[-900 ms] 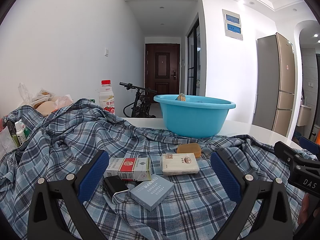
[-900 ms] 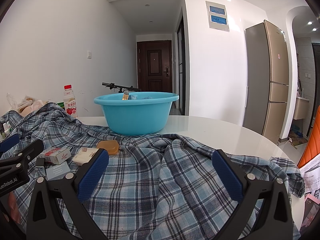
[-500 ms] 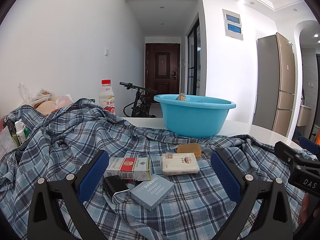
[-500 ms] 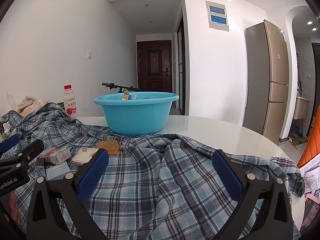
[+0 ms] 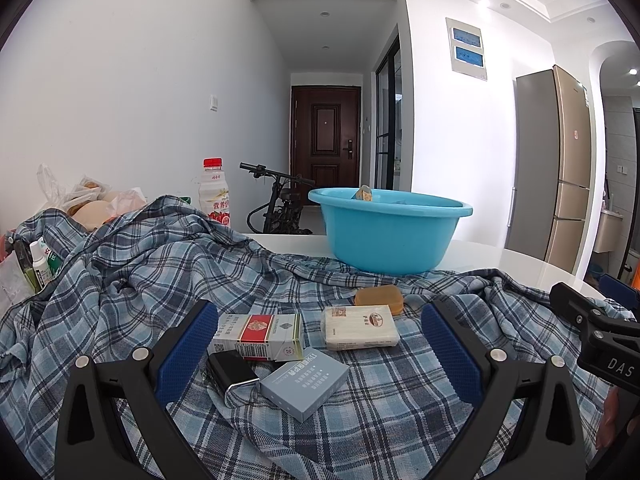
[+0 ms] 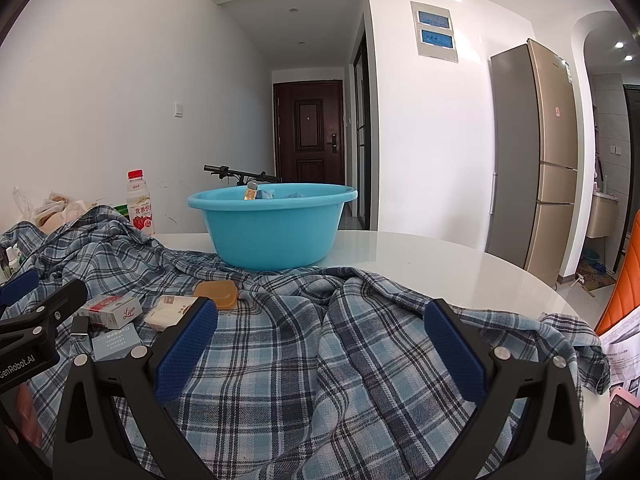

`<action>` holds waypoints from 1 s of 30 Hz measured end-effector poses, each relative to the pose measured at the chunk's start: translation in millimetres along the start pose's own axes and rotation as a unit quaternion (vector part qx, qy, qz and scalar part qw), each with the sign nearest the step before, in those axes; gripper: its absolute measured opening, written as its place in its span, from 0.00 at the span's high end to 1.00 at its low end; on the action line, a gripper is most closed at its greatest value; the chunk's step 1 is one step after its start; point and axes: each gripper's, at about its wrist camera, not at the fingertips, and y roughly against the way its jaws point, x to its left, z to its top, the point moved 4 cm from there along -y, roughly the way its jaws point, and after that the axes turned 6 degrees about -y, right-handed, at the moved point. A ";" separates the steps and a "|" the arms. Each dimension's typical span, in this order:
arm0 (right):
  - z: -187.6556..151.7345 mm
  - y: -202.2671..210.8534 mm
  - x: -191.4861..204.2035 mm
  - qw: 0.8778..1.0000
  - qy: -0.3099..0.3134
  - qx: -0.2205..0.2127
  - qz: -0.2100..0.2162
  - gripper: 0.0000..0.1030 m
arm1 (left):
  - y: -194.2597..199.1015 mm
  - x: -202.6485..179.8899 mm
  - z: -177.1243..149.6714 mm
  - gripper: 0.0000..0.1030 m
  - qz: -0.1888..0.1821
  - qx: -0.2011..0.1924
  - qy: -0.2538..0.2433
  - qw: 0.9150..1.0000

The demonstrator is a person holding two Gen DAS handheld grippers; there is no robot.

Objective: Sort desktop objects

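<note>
On a blue plaid shirt lie a red-and-white box, a white packet, a grey-blue box, a black lighter and an amber soap case. My left gripper is open and empty, its jaws wide on either side of these items. My right gripper is open and empty over bare shirt, with the same items to its left: the red-and-white box, the white packet and the soap case. A blue basin behind holds small packets.
A red-capped drink bottle and bags with bread stand at the back left. Small bottles sit at the far left. The white round table is bare to the right. Papers lie at its right edge.
</note>
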 end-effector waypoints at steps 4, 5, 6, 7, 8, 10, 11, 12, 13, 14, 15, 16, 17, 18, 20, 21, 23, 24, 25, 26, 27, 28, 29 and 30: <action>0.0 -0.1 -0.9 1.000 0.000 0.000 0.000 0.00 | -0.1 0.1 0.0 0.00 0.000 0.000 0.000 1.000; -0.1 -0.1 -1.1 1.000 0.000 0.000 0.000 0.00 | -0.1 0.1 0.0 0.00 0.000 0.001 0.000 1.000; -0.1 0.0 -1.3 1.000 0.000 0.000 0.000 0.00 | 0.0 0.0 0.0 0.00 0.000 0.001 0.000 1.000; -0.1 0.0 -1.5 1.000 0.000 0.000 0.000 0.00 | 0.0 0.0 0.0 0.00 0.000 0.000 0.000 1.000; -0.1 -0.1 -1.8 1.000 0.000 0.000 0.000 0.00 | 0.0 0.0 0.0 0.00 0.000 0.000 0.000 1.000; -0.1 -0.1 -2.2 1.000 0.000 0.000 0.000 0.00 | -0.1 -0.4 0.0 0.00 -0.003 0.000 0.000 1.000; 0.0 0.0 -2.4 1.000 0.000 0.000 0.000 0.00 | -0.8 1.1 -1.2 0.00 -0.005 0.001 -0.001 1.000; 0.2 0.4 -2.6 1.000 0.000 0.000 0.000 0.00 | -2.0 1.3 -1.8 0.00 -0.008 0.004 -0.002 1.000; 0.5 0.9 -2.6 1.000 0.000 -0.001 -0.001 0.00 | -3.7 0.7 -2.1 0.00 -0.011 0.008 -0.002 1.000; 0.7 1.4 -2.6 1.000 0.000 -0.002 -0.001 0.00 | -6.4 0.1 -2.7 0.00 -0.014 0.013 -0.003 1.000; 1.0 1.2 -2.6 1.000 0.000 -0.002 -0.002 0.00 | -9.1 -0.7 -3.8 0.00 -0.018 0.019 -0.004 1.000; 1.3 -0.2 -3.0 1.000 0.001 -0.001 -0.003 0.00 | -11.2 -0.8 -4.7 0.00 -0.019 0.024 -0.004 1.000; 1.2 -0.3 -2.9 1.000 0.002 -0.001 -0.004 0.00 | -11.6 -0.2 -5.5 0.00 -0.018 0.027 -0.002 0.999; 0.5 1.1 -2.5 1.000 0.001 -0.002 -0.006 0.00 | -12.9 2.3 -8.9 0.00 -0.019 0.030 0.000 0.999; 0.1 2.3 -3.5 1.000 0.000 -0.005 -0.013 0.00 | -13.3 5.0 -11.4 0.00 -0.018 0.030 0.003 0.999; -0.4 0.5 -4.6 1.000 0.000 -0.004 -0.016 0.00 | -12.5 5.2 -11.1 0.00 -0.015 0.030 0.003 0.999; 0.4 -2.2 -5.2 1.000 0.004 0.007 -0.022 0.00 | -11.8 2.9 -9.4 0.00 -0.015 0.030 0.000 0.999; -0.3 -5.0 -3.6 1.000 0.009 0.016 -0.019 0.00 | -12.6 1.6 -8.9 0.00 -0.018 0.033 -0.001 0.999; -1.2 -8.0 -1.5 1.000 0.013 0.026 -0.010 0.00 | -14.1 0.5 -9.4 0.00 -0.023 0.043 0.001 0.999; -2.2 -10.7 1.1 0.999 0.018 0.036 0.002 0.00 | -16.0 -0.2 -10.7 0.00 -0.033 0.058 0.009 0.998; -3.1 -13.1 3.5 0.999 0.024 0.046 0.012 0.00 | -17.5 -0.7 -12.3 0.00 -0.043 0.072 0.020 0.996; -3.4 -14.5 4.8 0.998 0.029 0.053 0.017 0.00 | -18.2 -1.2 -13.3 0.00 -0.051 0.083 0.027 0.995; -2.7 -14.5 4.9 0.998 0.033 0.057 0.018 0.00 | -18.5 -1.9 -13.3 0.00 -0.052 0.090 0.029 0.994; -0.7 -13.6 4.5 0.998 0.034 0.055 0.020 0.00 | -18.6 -1.4 -12.1 0.00 -0.050 0.094 0.029 0.994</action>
